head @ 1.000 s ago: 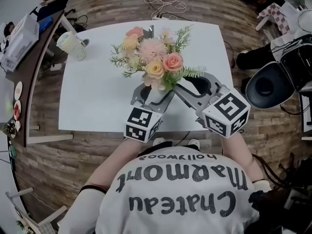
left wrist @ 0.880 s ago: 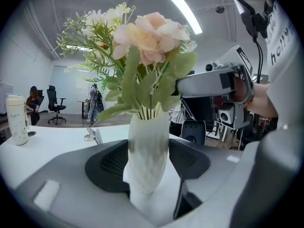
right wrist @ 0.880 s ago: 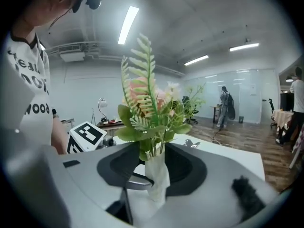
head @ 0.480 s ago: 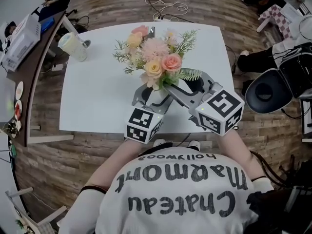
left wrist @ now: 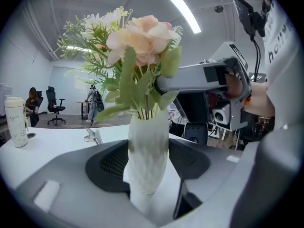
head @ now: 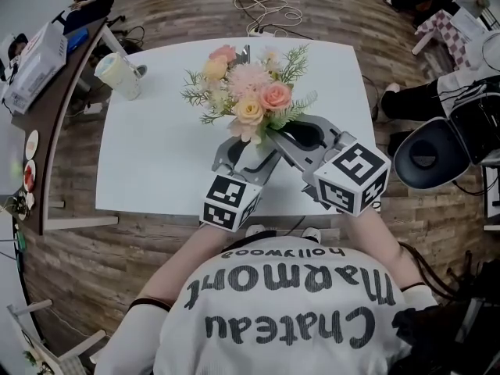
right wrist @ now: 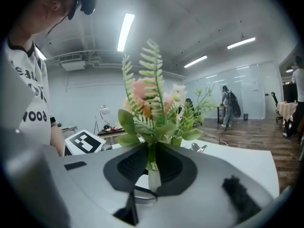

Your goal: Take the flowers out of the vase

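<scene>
Left gripper (left wrist: 148,172) is clamped low on the white vase (left wrist: 148,137), which stands on the table (head: 156,155). The flowers (right wrist: 152,103) sit in the vase mouth. Right gripper (right wrist: 151,163) jaws have just been closing and now pinch the stems (right wrist: 152,152) just above the vase rim. Judgement: pin the vase down and draw the stems straight up along the vase axis. A slanted pull likely tips it.

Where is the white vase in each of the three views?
Head view: centre, the vase mostly hidden under the flowers.
Left gripper view: lower centre, the vase large, below the flowers.
Right gripper view: lower centre, the vase only a white sliver.
Shared landmark: the flowers, in all three.
</scene>
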A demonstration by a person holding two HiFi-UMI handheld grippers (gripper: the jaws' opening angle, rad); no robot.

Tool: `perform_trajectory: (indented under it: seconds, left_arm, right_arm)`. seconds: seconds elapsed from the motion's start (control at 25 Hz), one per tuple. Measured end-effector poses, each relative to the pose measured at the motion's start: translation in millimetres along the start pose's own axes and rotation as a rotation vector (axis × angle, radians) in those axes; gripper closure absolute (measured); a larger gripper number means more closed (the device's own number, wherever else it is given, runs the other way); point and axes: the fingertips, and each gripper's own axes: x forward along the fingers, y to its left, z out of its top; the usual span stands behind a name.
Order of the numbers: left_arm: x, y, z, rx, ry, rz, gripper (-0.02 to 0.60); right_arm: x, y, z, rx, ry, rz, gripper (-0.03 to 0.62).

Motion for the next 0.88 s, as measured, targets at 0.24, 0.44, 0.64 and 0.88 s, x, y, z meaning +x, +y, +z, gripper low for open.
perform_trajectory:
  seconds: [0.24, 0.44, 0.64, 0.88]
  left_arm:
    - [3, 0, 1, 0.004, -0.004, 0.000, 0.322]
    - [5, -2, 0, 0.010, -0.005, -0.002, 0.322]
    - [3, -4, -4, 0.019, -0.005, -0.005, 0.322]
    - [1, -4, -3, 0.016, -0.003, -0.007, 0.322]
  right_arm:
    - [-3, -5, 3, 0.021, -0.021, -0.002, 0.556]
    - [-7, -9, 6, 0.039, -0.055, -0.011, 0.566]
    - [-10, -8, 9, 0.044, -0.083, -0.019, 0.574]
    - [-16, -7, 21, 0.045, -0.120, -0.025, 0.576]
